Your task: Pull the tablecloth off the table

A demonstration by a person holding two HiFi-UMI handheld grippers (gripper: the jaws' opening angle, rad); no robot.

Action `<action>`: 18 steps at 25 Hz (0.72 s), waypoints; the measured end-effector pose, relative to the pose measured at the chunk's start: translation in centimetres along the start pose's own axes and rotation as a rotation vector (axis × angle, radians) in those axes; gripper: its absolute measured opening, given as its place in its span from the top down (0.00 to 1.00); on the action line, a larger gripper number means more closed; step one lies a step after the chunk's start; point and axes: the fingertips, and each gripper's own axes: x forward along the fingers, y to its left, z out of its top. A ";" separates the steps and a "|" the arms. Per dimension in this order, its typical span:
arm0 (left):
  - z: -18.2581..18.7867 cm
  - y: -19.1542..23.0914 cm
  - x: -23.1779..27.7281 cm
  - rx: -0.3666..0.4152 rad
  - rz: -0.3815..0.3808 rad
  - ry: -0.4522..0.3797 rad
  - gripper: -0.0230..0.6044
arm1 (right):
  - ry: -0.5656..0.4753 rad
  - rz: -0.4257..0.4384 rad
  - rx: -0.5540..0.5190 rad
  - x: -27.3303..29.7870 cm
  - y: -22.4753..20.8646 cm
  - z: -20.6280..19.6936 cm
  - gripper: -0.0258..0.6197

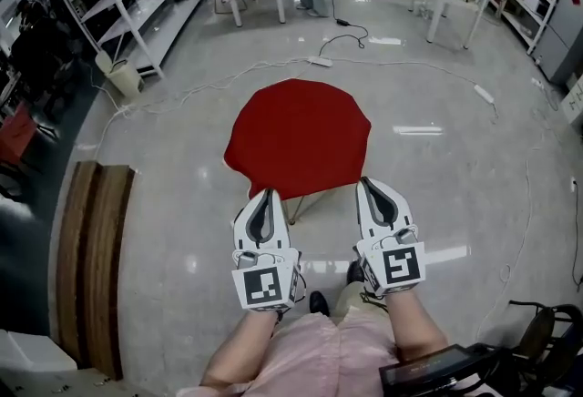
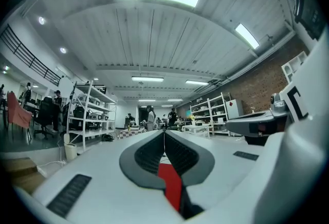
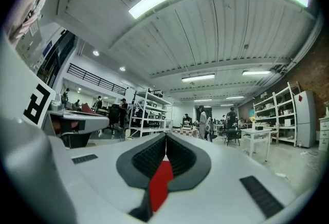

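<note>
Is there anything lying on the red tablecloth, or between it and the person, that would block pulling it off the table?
Nothing visible does. The left gripper and the right gripper are both shut on the near edge of the red tablecloth, and nothing lies on top of it.

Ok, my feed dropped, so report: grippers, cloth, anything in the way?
Left gripper and right gripper both shut on near edge of cloth. Cloth spread, nothing on it. Power strip on floor beyond, clear of the pull.
</note>
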 end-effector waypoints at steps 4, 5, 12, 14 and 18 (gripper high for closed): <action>-1.1 -0.5 1.4 0.006 -0.001 0.021 0.92 | 0.012 -0.008 0.017 0.9 -1.7 -1.3 0.93; -1.2 -0.6 1.9 0.008 0.001 0.026 0.92 | 0.017 -0.008 0.021 1.3 -2.1 -1.6 0.93; -2.0 -1.1 7.2 0.036 0.035 0.063 0.92 | 0.035 0.009 0.070 5.8 -6.9 -3.4 0.93; -2.9 -2.3 10.3 0.046 0.046 0.073 0.92 | 0.038 0.018 0.088 7.9 -9.9 -4.6 0.93; -3.4 -3.8 14.4 0.069 0.067 0.084 0.92 | 0.030 0.051 0.101 10.8 -13.6 -5.4 0.93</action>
